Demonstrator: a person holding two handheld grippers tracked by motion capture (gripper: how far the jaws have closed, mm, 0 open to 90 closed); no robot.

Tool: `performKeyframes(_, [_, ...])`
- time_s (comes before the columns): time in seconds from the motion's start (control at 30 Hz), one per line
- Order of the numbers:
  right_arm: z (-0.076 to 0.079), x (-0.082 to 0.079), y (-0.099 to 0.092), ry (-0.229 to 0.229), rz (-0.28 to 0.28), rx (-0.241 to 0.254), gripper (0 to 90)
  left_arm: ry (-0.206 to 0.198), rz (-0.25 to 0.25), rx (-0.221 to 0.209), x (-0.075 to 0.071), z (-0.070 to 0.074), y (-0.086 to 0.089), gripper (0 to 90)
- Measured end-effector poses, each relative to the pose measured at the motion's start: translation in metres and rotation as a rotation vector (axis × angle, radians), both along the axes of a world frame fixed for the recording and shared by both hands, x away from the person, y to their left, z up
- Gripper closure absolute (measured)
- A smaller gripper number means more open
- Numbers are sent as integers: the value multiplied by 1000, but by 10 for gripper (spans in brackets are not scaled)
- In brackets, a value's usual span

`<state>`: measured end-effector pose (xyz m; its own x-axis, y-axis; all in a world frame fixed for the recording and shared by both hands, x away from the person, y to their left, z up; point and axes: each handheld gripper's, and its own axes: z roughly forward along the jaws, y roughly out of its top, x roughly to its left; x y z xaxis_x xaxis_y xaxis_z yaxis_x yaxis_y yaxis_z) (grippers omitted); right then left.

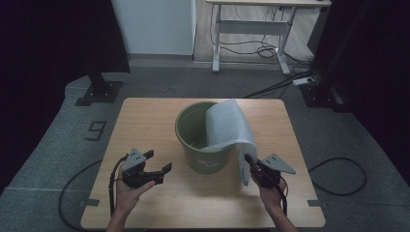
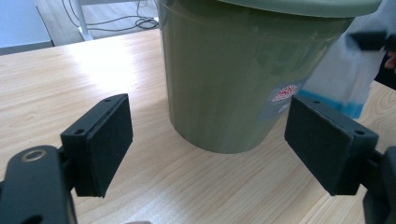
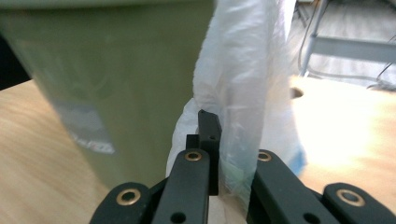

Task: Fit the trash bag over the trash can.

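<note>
A green plastic bucket (image 1: 198, 140) stands upright in the middle of the wooden table (image 1: 145, 116). A thin white plastic bag (image 1: 227, 128) hangs half in the bucket and drapes over its right rim, down the outside. My right gripper (image 1: 247, 158) is at the bucket's right side, shut on the hanging bag (image 3: 243, 70), whose film is pinched between its jaws (image 3: 224, 140). My left gripper (image 1: 159, 161) is held above the table left of the bucket. It is open, with nothing between its pads (image 2: 107, 140), and faces the bucket's wall (image 2: 224, 79).
The bucket carries a small label (image 2: 285, 93) low on its near side. Bare tabletop lies in front of and beside the bucket. On the carpet beyond are a black stand base (image 1: 99, 92), a desk frame (image 1: 251, 38) with cables, and a cable loop (image 1: 338, 176) at the right.
</note>
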<state>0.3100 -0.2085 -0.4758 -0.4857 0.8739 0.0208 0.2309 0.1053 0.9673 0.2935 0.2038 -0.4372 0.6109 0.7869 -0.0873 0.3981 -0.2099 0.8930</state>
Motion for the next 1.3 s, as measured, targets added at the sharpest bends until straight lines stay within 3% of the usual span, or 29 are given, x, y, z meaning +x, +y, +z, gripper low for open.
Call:
performKeyframes(0.27, [39, -3, -22, -90, -24, -14, 886, -16, 42, 20, 2, 7, -8, 172])
performKeyframes(0.47, [57, -3, -22, -120, -14, -34, 886, -38, 58, 35, 2, 22, -19, 171])
performKeyframes(0.63, [72, -3, -16, -141, 8, -57, 886, -57, 75, 18, 5, 35, -26, 172])
performKeyframes(0.9, [95, 1, -3, -156, 45, -84, 886, -76, 37, 17, 8, 47, -45, 174])
performKeyframes(1.3, [105, 1, 24, -164, 112, -130, 886, -93, -21, 27, 11, 56, -73, 173])
